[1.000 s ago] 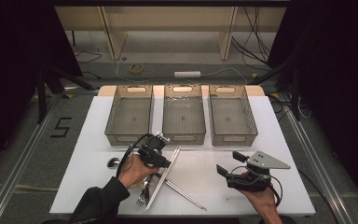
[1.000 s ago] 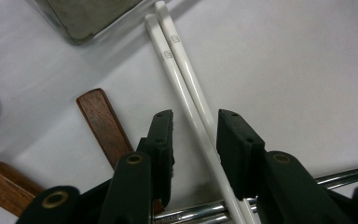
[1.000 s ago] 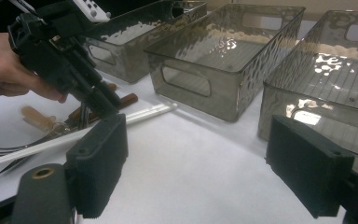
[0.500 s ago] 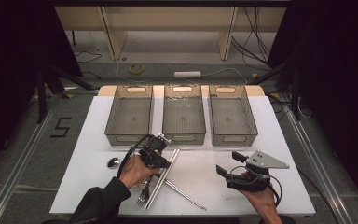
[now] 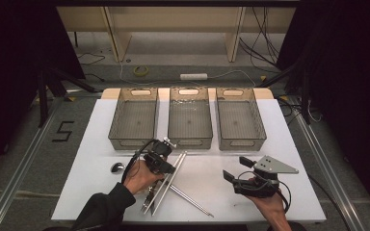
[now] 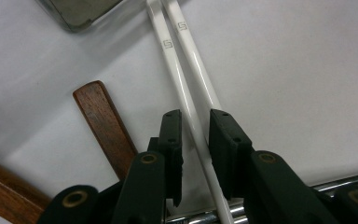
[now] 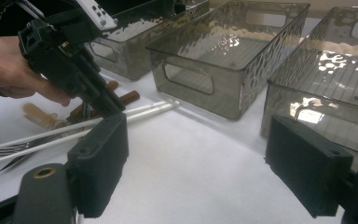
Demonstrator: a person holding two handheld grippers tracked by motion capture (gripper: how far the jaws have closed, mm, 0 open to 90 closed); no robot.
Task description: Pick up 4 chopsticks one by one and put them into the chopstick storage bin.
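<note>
While the right gripper (image 5: 235, 169) hovers, the left gripper (image 6: 196, 121) straddles a white chopstick (image 6: 186, 100).

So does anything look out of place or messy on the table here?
Nothing damaged or spilled. The cutlery lies in a loose crossed heap: two white chopsticks, a metal rod, a fork and wooden handles, while the three bins stand empty. The left claw, jaws just closing, straddles one chopstick.

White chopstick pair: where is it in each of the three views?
High view: white chopsticks run diagonally at lower centre, under the left gripper.
Left gripper view: they run from top centre down; one lies between the closing jaws, not yet pinched.
Right gripper view: left of centre, slanting toward the middle bin.
Shared landmark: the wooden handles.
</note>
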